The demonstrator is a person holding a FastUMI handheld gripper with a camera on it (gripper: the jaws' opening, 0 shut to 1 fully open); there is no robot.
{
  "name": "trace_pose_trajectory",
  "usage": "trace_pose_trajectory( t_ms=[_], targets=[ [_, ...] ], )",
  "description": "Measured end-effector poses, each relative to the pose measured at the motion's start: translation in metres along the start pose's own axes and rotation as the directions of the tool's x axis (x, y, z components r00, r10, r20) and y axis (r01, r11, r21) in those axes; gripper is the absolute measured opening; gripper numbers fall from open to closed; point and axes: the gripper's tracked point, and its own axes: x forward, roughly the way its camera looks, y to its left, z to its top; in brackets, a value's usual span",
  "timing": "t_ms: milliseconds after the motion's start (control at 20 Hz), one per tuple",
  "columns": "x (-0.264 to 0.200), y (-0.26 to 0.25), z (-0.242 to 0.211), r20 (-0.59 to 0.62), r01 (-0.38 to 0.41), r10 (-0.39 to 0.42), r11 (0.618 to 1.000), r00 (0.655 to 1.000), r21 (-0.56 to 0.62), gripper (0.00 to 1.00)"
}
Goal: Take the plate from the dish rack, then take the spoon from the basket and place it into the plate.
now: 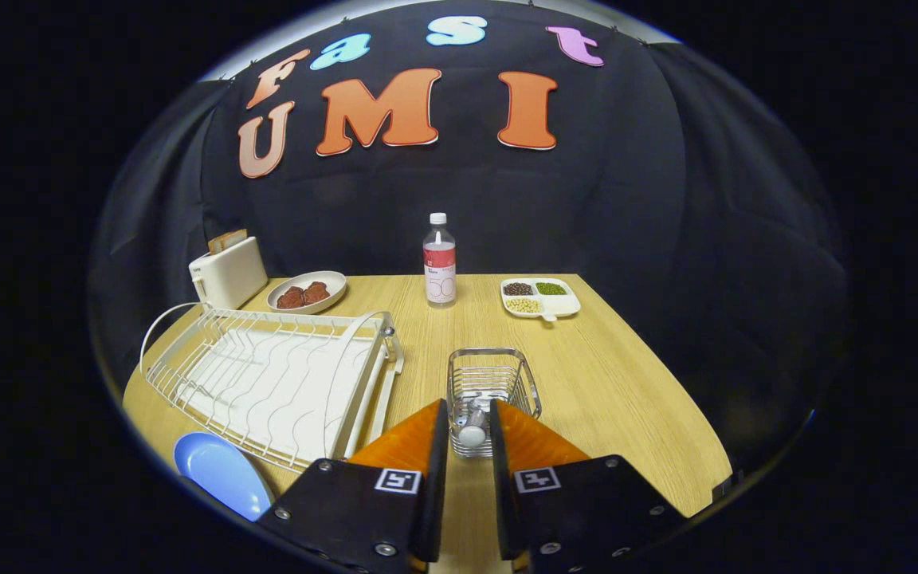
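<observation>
Gripper view showed the gripper [469, 426] open around the spoon [472, 430] handle in the basket [494, 381]. If it closed off-centre, the spoon could slip, or the light basket could tip.

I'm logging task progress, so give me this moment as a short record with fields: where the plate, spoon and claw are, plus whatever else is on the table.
plate: round blue plate on the wooden table, beside the white wire dish rack
spoon: white handle standing in the small wire basket
claw: claw fingers either side of the handle, contact unclear
others: white toaster, dish of brown food, clear water bottle, divided tray of beans
</observation>
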Motion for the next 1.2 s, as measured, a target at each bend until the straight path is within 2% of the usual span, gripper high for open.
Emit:
trace_pose_trajectory(
  t_ms=[50,250,550,800,1200],
  targets=[
    [-0.001,-0.002,0.001,0.005,0.005,-0.005,1.000,1.000,-0.004,0.18],
    [-0.002,-0.006,0.005,0.018,0.012,-0.012,1.000,1.000,-0.028,0.08],
    [-0.026,-0.010,0.032,0.081,0.039,-0.036,0.998,0.996,-0.039,0.08],
    [-0.063,-0.003,0.059,0.126,0.045,-0.040,0.998,0.991,-0.039,0.08],
    [-0.127,0.048,0.083,0.168,-0.013,0.017,1.000,0.986,-0.022,0.08]
  ],
)
